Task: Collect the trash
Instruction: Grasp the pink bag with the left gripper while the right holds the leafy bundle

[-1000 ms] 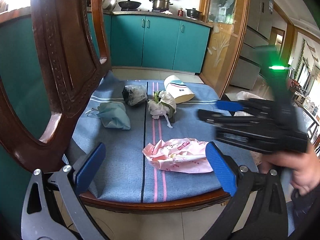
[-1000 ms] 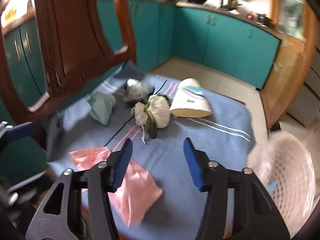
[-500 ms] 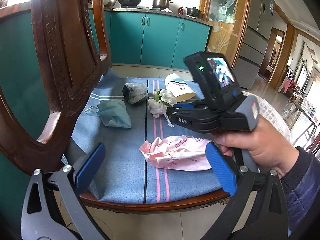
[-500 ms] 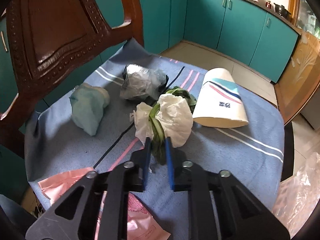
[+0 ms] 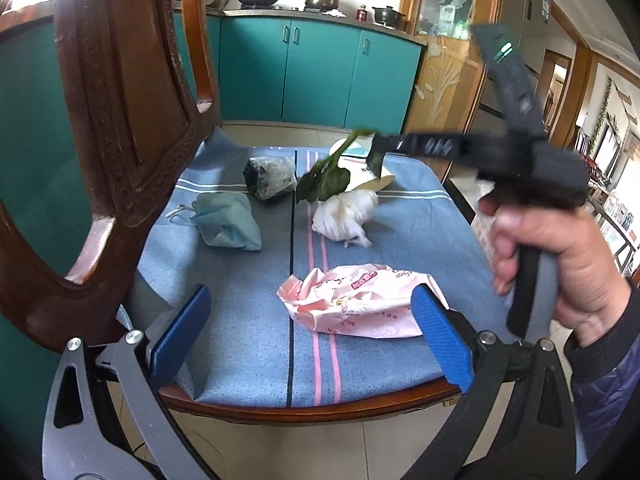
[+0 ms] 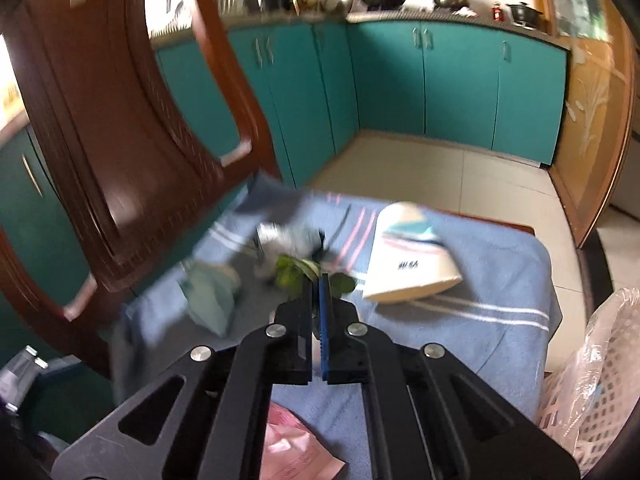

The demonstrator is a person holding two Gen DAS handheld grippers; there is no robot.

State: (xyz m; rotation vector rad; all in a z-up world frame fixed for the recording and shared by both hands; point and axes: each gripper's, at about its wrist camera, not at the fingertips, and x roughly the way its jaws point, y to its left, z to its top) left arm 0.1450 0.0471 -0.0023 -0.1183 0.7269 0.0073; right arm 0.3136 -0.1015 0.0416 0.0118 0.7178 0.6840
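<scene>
Right hand-held gripper [image 6: 316, 280] pinching green leaf scrap [image 5: 326, 182], lifted clear above chair seat [image 5: 240, 320] centre, likely for liner-draped basket [image 6: 592, 364] off seat's right edge. Left hand-held gripper [image 5: 308, 334] spread wide, idle over front edge near pink bag [image 5: 356, 304].

Blue chair cloth [image 5: 248, 280] with pink, white and black stripes, bearing at its near edge a pink printed bag [image 5: 356, 308], toward its middle a white tissue wad [image 5: 344, 216], green leaves [image 5: 326, 184] and a pale teal mask [image 5: 226, 220], and at its far edge a white cup [image 6: 408, 260] with teal and red bands.
</scene>
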